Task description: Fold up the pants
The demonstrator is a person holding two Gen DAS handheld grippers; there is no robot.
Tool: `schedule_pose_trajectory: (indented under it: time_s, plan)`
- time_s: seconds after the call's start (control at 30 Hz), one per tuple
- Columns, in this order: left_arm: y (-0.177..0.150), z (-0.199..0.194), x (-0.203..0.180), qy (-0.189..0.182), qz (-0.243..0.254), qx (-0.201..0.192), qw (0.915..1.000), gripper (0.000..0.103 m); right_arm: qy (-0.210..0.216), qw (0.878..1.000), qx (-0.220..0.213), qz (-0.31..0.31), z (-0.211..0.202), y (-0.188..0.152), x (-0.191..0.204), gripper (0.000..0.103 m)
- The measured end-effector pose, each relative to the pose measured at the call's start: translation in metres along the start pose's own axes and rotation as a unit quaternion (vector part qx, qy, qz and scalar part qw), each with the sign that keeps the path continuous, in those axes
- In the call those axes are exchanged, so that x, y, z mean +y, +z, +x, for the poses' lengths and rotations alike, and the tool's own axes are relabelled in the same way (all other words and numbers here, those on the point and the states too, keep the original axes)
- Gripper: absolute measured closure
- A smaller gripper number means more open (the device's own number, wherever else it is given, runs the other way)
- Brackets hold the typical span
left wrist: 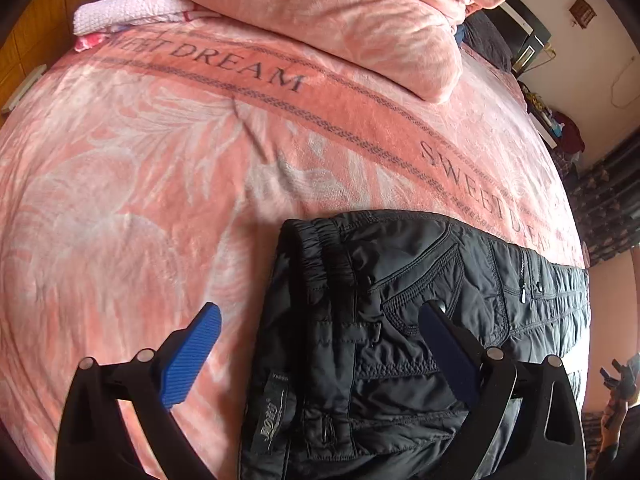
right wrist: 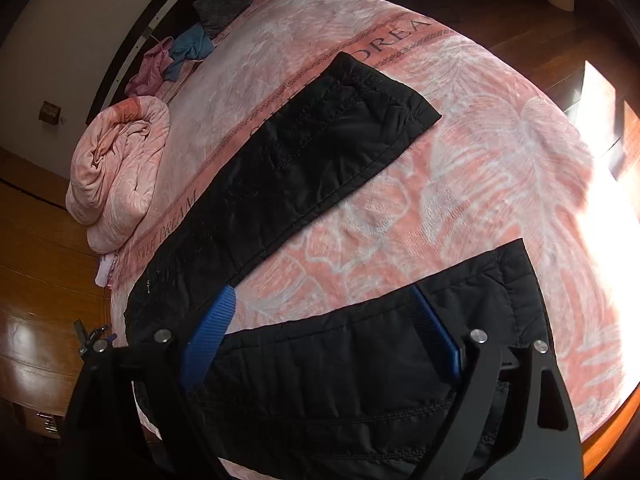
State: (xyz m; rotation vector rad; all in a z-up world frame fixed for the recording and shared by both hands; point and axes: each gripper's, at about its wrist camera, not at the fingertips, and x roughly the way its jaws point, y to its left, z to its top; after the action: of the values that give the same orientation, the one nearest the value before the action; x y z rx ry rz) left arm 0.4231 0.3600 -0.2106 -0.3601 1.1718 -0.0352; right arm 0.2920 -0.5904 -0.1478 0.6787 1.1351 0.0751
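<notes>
Pants (right wrist: 304, 168) unfolded, legs splayed apart on bed (right wrist: 500, 184); all folds remain. Left gripper (left wrist: 320, 332), right gripper (right wrist: 320, 312): jaws wide, empty.

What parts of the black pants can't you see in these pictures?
- Left wrist view: the lower legs of the pants run off the right and bottom edges; the left hand-held gripper covers some fabric.
- Right wrist view: the waistband is hidden behind the right hand-held gripper and the bottom edge.
- The label text is too small to read.
</notes>
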Motion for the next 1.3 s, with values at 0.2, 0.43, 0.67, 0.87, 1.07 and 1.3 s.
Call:
schedule_pose_trajectory:
  time_s: [0.2,0.43,0.67,0.87,1.07,1.3]
  plan:
    - [0.027,0.053,0.019,-0.018,-0.018,0.03,0.9992,0.004,-0.014,0.999,0.029,-0.033,0.049,0.056,0.026,0.015]
    - [0.036,0.059,0.027,-0.071,0.016,0.036,0.9967,0.061,-0.021,0.991,0.064,-0.112,0.085,0.109,0.052,0.014]
    - [0.041,0.068,0.037,-0.104,-0.013,0.068,0.9921,0.04,-0.025,0.994,0.045,-0.098,0.112,0.186,0.035,0.013]
    - [0.037,0.079,0.01,-0.101,0.017,0.061,0.9928,0.004,-0.037,0.995,0.034,-0.083,0.139,0.232,0.011,0.013]
    - [0.036,0.076,0.006,-0.056,0.019,0.053,0.9968,0.029,-0.049,0.994,0.047,-0.082,0.169,0.259,-0.014,0.013]
    - [0.032,0.074,0.009,-0.029,0.006,0.04,0.9987,0.041,-0.008,0.993,0.071,-0.09,0.197,0.264,-0.02,0.012]
